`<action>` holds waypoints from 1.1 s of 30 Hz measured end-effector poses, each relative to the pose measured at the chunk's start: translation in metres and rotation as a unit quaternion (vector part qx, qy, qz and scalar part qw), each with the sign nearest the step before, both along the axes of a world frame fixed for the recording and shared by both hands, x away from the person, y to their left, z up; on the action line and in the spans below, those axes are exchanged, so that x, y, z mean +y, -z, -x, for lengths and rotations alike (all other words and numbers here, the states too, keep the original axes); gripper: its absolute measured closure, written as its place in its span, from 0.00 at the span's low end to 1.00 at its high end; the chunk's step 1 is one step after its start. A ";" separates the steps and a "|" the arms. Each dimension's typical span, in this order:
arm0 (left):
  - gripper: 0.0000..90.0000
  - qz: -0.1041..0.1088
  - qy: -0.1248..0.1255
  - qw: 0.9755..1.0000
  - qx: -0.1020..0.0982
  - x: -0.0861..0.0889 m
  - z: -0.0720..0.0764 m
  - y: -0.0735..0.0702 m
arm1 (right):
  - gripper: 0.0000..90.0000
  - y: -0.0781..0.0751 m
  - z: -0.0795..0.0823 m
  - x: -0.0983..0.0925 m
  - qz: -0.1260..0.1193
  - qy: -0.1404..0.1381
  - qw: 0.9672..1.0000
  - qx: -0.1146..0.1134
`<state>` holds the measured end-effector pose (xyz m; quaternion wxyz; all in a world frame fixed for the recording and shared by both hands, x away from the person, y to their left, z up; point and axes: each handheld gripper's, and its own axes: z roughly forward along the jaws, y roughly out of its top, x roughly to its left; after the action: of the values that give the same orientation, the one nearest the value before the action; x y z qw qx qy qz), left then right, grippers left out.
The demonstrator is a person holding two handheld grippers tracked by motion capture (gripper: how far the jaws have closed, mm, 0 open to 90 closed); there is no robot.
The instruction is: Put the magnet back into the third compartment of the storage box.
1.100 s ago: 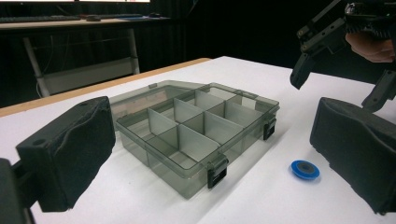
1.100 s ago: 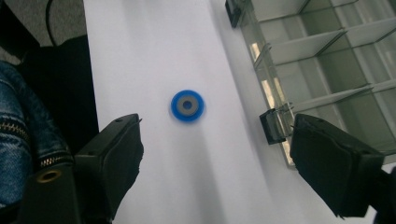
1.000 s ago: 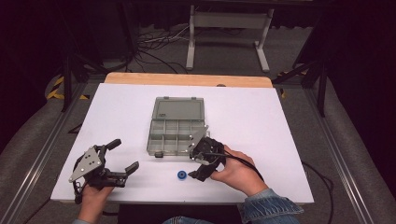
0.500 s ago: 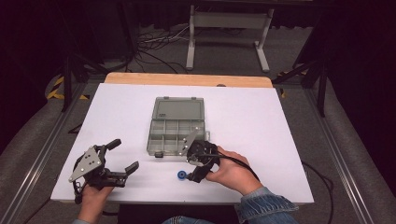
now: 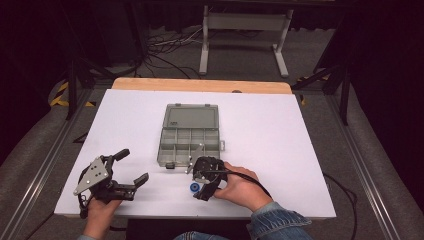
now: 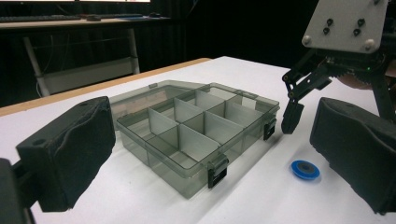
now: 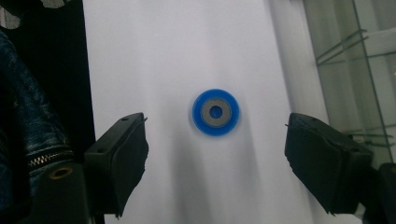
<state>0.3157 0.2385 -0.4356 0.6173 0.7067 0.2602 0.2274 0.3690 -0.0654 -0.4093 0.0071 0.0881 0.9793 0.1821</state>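
A small blue disc with a grey centre lies flat on the white table, near the front edge. My right gripper hovers just above it, pointing down. In the right gripper view the blue disc sits between the wide-open jaws of my right gripper, touching neither. My left gripper is held open at the front left, with nothing between its fingers. It looks across at the blue disc and the right gripper.
A grey see-through compartment box stands open in the middle of the table, lid laid back and its cells empty. Its black front latches face the front edge. A metal stand and cables lie on the floor beyond the table.
My right gripper has moved left and slightly toward the front edge, so it now stands over the blue disc. The left gripper has not moved.
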 end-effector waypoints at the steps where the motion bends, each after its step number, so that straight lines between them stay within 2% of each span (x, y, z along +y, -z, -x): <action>1: 0.01 0.001 -0.001 1.000 0.000 0.000 0.000 0.000 | 0.24 0.002 0.000 0.001 -0.002 0.000 1.000 0.001; 6: 0.01 0.000 -0.001 1.000 0.000 0.000 0.000 0.000 | 0.27 0.007 -0.001 0.004 -0.004 -0.003 1.000 0.005; 11: 0.01 -0.001 0.000 1.000 0.000 0.001 0.000 0.000 | 0.31 0.014 -0.002 0.009 0.010 0.001 1.000 0.010; 18: 0.01 -0.001 0.000 1.000 -0.001 0.001 0.000 0.000 | 0.45 0.017 0.000 0.011 0.013 -0.003 1.000 -0.007; 23: 0.01 -0.001 0.001 1.000 0.000 0.001 0.000 0.000 | 0.52 0.018 -0.001 0.012 0.010 0.002 1.000 -0.012; 28: 0.01 -0.002 0.001 1.000 0.000 0.001 0.000 0.000 | 0.65 0.021 -0.001 0.014 0.007 -0.001 1.000 -0.014; 33: 0.01 -0.001 0.001 1.000 0.000 0.001 0.000 0.000 | 0.69 0.020 0.000 0.014 0.006 0.000 1.000 -0.015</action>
<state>0.3155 0.2390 -0.4353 0.6164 0.7080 0.2595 0.2269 0.3690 -0.0518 -0.4297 0.0221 0.0853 0.9801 0.1776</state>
